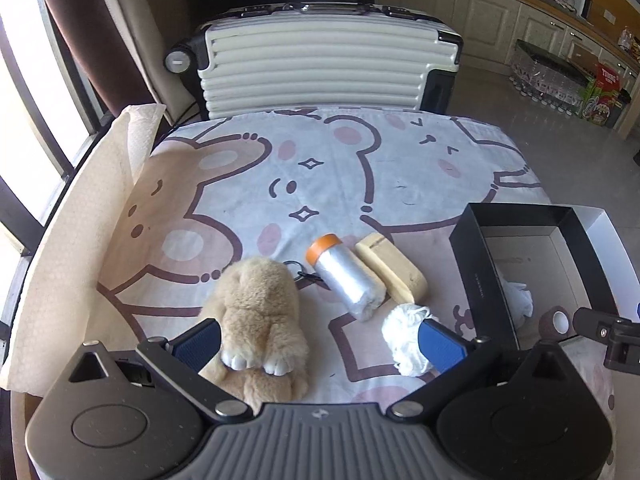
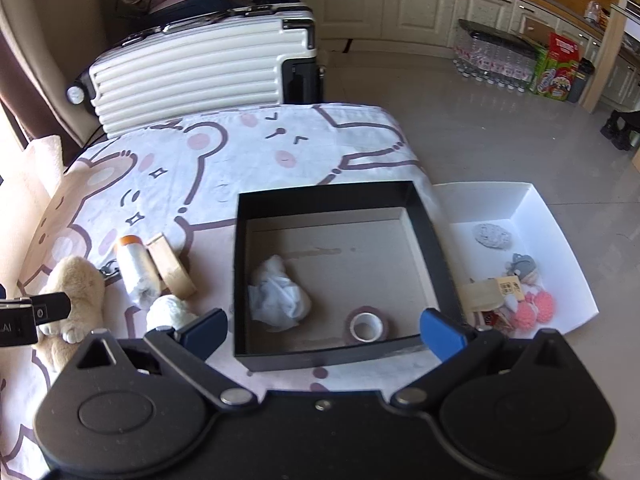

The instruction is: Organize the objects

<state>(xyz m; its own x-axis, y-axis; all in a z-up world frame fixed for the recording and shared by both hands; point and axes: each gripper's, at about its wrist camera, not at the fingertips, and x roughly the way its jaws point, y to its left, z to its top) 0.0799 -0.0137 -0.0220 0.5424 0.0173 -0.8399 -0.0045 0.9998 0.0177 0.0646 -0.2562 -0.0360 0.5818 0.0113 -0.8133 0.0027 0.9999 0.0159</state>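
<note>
1. Tan fur filled the lower centre of the left wrist view — a plush rabbit [image 1: 256,312] lay on the cartoon-bear cloth [image 1: 240,184] between the spread fingers of the left gripper [image 1: 320,342], its left pad [image 1: 198,342] touching the fur, the right pad [image 1: 440,344] apart from it, jaws wide and gripping nothing.
2. Just beside that right pad sat a white fluffy ball [image 1: 402,336].
3. Slightly further up the frame lay a foil-wrapped roll with an orange cap [image 1: 346,278], touching a wooden block [image 1: 392,270] on its right.
4. In the right wrist view the right gripper [image 2: 324,334] hung open over the near wall of a black open box [image 2: 424,216], holding nothing.
5. Inside the box lay a crumpled white cloth [image 2: 278,296] at its left and a tape roll [image 2: 367,326] near the front wall.
6. At the right of that frame a white tray [image 2: 552,220] beside the box held small trinkets — pink pompoms [image 2: 538,308] and a grey piece [image 2: 494,235].
7. Beyond the table, in the upper part of both frames, a white ribbed suitcase [image 1: 316,64] lay on its side.
</note>
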